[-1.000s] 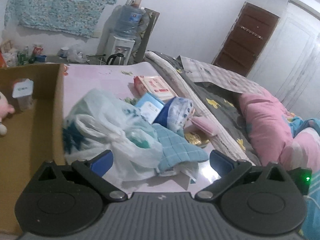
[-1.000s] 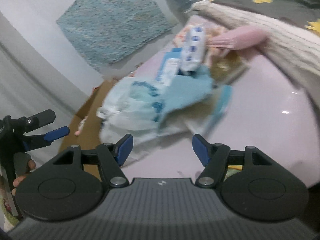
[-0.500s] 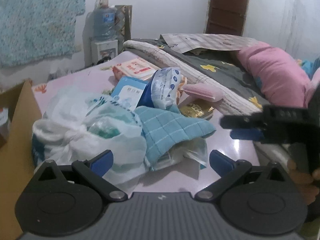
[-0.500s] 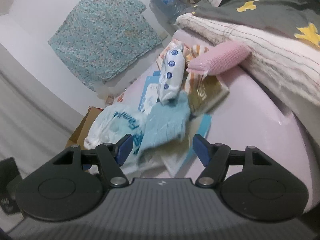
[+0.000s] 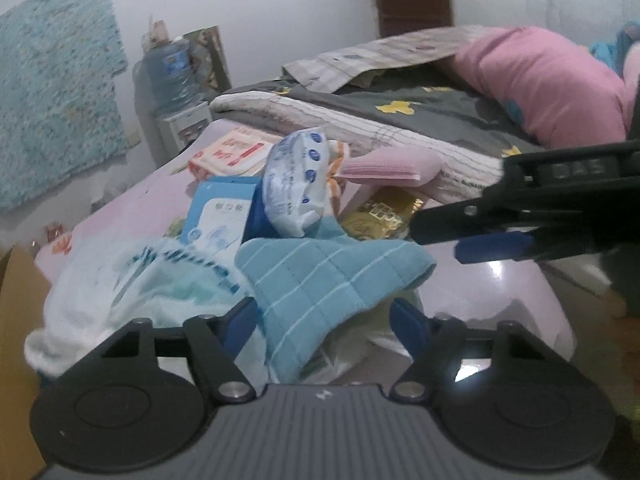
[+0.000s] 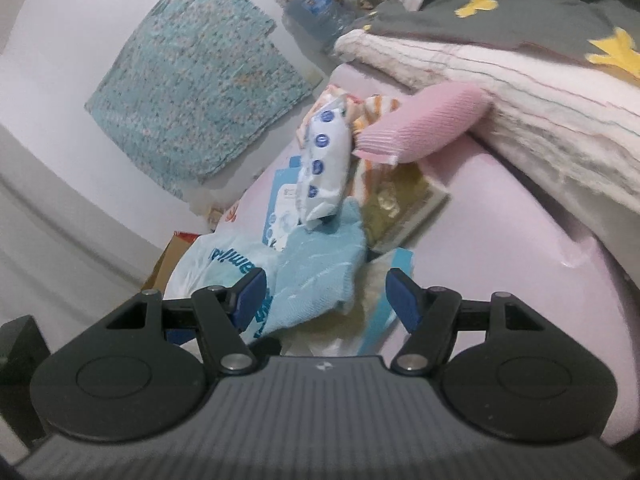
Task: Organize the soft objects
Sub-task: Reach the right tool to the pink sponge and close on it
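Note:
A blue checked cloth point(image 5: 320, 280) lies draped over a pile on the pink table point(image 5: 500, 292). My left gripper point(image 5: 324, 322) sits low over it. Its jaws are closing with the cloth's near end between them, and the pads do not clearly press on it. Left of the cloth sits a white plastic bag point(image 5: 132, 280). A wipes pack point(image 5: 296, 184) leans on a blue box point(image 5: 218, 216) behind it. My right gripper point(image 6: 326, 298) is open and faces the cloth point(image 6: 320, 280). In the left wrist view, the right gripper point(image 5: 440, 236) hangs just right of the cloth's corner.
A pink ribbed pad point(image 5: 388, 164), a gold packet point(image 5: 376, 216) and a red-and-white packet point(image 5: 232, 152) lie further back. A cardboard box point(image 5: 16, 320) stands at the table's left edge. The bed with blankets point(image 5: 400, 120) borders the table at the right. A water dispenser point(image 5: 172, 68) stands by the wall.
My left gripper rolled, swung away from the cardboard box and sank onto the cloth, its jaws narrowing. The right gripper came closer to the pile and into the left wrist view.

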The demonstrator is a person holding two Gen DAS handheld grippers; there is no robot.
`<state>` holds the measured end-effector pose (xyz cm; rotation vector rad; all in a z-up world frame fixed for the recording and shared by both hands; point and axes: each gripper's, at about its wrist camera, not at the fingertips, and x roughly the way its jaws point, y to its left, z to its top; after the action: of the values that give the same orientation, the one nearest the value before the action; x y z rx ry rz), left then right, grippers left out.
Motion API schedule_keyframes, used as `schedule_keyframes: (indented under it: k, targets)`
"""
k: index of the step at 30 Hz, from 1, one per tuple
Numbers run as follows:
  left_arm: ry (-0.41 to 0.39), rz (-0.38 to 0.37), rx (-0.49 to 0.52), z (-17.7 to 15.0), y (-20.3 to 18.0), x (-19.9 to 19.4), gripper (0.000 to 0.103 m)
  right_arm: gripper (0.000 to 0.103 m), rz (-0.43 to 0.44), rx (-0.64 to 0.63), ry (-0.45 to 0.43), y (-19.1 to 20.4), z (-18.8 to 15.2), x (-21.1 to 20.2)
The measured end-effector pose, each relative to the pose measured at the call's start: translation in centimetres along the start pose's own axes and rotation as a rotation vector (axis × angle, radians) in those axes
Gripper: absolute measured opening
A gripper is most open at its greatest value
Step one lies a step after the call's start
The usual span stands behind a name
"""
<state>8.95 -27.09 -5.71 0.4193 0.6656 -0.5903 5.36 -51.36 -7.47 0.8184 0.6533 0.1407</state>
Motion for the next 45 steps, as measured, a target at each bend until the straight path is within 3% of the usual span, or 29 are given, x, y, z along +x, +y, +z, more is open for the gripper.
schedule_keyframes:
  k: [6,8,11,17,22,30,31,34,36,40,45]
  targets:
    - [0.025,0.013,0.106,0.5,-1.5,2.2,0.061,0.067,0.017,0.055,0.004,-1.1,-1.1,-1.1]
    - [0.026,0.006,0.097,0.6,-1.4,2.4,0.048,0.067,0.028,0.068,0.003,-1.1,-1.3,-1.2]
    - [0.008,-0.032,0.033,1.0,-0.5,2.0,0.042,0.066,0.048,0.072,-0.004,-1.0,-1.3,-1.3]
    - [0.001,-0.027,-0.027,1.5,0.7,2.1,0.039,0.06,0.131,0.113,0.006,-0.7,-0.7,-0.7]
    - [0.011,-0.037,-0.054,1.5,1.1,2.3,0.039,0.054,0.116,0.079,-0.005,0.4,0.0,0.0]
    - [0.06,-0.035,-0.008,0.7,0.1,3.5,0.046,0.05,0.109,0.118,0.022,-0.1,0.1,1.4]
    - [0.06,-0.04,-0.016,0.7,0.3,3.5,0.043,0.05,0.108,0.123,0.025,-0.2,0.0,1.6]
    - [0.056,-0.052,-0.072,0.8,1.2,3.3,0.022,0.05,0.1,0.12,0.028,-0.1,-0.3,1.8]
    - [0.059,-0.048,-0.098,0.9,1.8,3.3,0.015,0.05,0.094,0.111,0.01,0.0,-0.3,1.4]
    - [0.061,-0.059,-0.139,0.8,2.6,3.3,0.014,0.051,0.072,0.131,-0.098,-0.9,0.7,-0.4]
    - [0.065,-0.058,-0.146,0.9,2.6,3.4,0.014,0.053,0.029,0.244,-0.217,-4.2,3.0,-1.6]
